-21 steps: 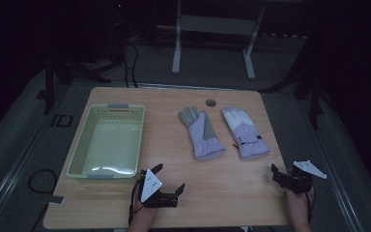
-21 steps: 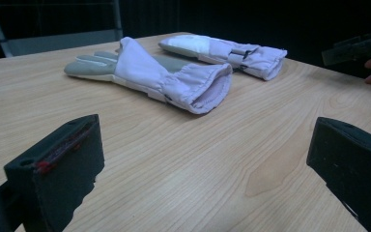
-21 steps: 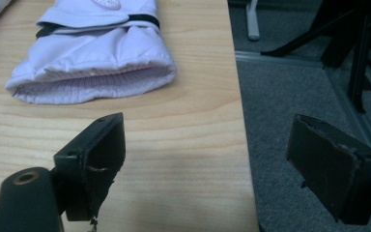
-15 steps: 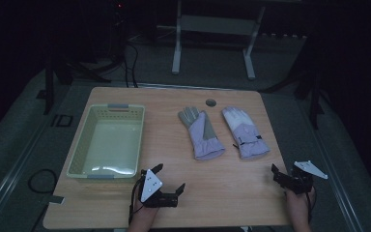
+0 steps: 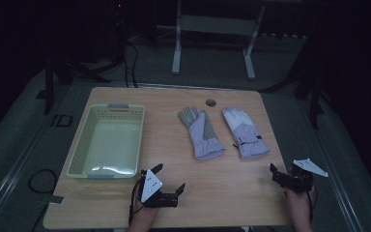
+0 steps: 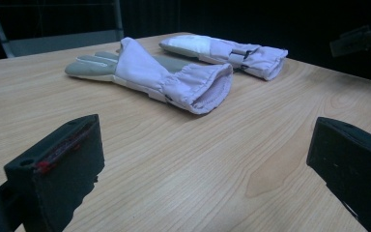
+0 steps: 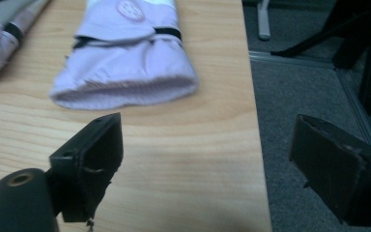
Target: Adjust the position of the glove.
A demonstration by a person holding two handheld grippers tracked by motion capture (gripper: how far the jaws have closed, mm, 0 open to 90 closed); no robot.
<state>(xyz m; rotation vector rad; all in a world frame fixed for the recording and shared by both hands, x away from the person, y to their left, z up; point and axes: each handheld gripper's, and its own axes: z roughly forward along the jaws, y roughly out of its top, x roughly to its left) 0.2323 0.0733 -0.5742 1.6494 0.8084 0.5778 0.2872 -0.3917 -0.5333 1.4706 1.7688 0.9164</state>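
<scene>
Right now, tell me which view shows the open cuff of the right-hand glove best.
The right gripper view: the glove lies close, its cuff opening facing the camera. The high view shows the whole glove from above, small, cuff opening hidden. The left gripper view shows it farther off, side-on.

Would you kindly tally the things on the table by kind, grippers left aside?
Gloves: 2, the left glove and the right glove
Baskets: 1, the pale green basket
Round grommets in the tabletop: 1, the grommet
Total: 4
</scene>
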